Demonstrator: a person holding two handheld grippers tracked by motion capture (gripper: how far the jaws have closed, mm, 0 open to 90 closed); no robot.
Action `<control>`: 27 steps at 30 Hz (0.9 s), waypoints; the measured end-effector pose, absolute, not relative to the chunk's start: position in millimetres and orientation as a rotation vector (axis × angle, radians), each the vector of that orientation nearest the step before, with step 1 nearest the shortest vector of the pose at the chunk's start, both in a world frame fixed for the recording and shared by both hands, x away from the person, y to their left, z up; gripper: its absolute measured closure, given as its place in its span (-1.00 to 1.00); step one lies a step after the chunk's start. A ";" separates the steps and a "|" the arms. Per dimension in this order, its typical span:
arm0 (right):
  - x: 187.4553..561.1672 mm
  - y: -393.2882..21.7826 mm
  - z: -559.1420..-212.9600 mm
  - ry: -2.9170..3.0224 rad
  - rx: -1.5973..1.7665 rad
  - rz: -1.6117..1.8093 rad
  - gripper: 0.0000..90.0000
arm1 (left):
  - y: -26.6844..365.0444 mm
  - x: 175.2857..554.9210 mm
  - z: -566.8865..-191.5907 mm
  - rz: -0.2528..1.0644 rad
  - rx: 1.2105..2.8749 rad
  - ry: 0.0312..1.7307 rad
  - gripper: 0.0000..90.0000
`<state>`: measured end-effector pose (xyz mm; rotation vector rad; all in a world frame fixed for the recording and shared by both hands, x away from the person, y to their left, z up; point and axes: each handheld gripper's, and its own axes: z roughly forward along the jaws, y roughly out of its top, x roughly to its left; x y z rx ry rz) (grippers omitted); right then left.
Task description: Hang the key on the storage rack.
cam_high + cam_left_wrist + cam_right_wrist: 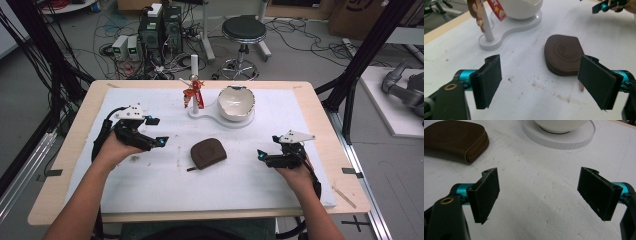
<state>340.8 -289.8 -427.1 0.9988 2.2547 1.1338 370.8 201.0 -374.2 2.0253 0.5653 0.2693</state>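
Observation:
A brown zipped pouch lies flat near the middle of the white mat. My left gripper is to its left, open, with nothing between its pads. In the left gripper view the pouch sits just beyond the right pad, apart from it. My right gripper rests open at the right of the pouch, its jaws empty over bare mat. The pouch is at the upper left of the right gripper view. The right gripper also appears far off in the left gripper view.
A white stand at the back of the mat carries a white bowl and a post with a red figure charm. Behind the table are a stool, computer boxes and cables. Black frame posts flank the table.

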 end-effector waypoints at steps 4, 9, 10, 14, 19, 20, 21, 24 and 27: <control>341.1 -291.7 -426.8 2.247 1.008 1.138 -0.60 | 201.1 364.7 -380.3 0.260 2.014 0.544 -0.58; 342.0 -295.1 -426.5 2.240 1.017 1.149 -0.60 | 203.1 359.8 -392.2 0.253 2.004 0.552 -0.58; 342.1 -295.6 -426.3 2.237 1.017 1.151 -0.60 | 204.1 359.6 -394.8 0.253 2.005 0.562 -0.58; 342.0 -297.3 -425.6 2.227 1.022 1.167 -0.60 | 207.9 360.3 -402.5 0.248 1.999 0.587 -0.58; 342.1 -298.9 -425.4 2.221 1.034 1.167 -0.60 | 207.5 360.2 -405.0 0.241 1.999 0.581 -0.58; 341.8 -299.1 -425.2 2.221 1.032 1.168 -0.60 | 206.1 359.6 -405.5 0.237 1.995 0.573 -0.58; 341.7 -299.2 -425.1 2.219 1.030 1.168 -0.60 | 205.5 359.6 -405.6 0.235 1.997 0.569 -0.58; 341.5 -299.0 -425.0 2.220 1.029 1.169 -0.60 | 203.8 359.3 -406.3 0.228 2.002 0.557 -0.59; 342.1 -298.7 -425.2 2.223 1.023 1.169 -0.60 | 202.0 359.9 -407.7 0.220 2.001 0.554 -0.59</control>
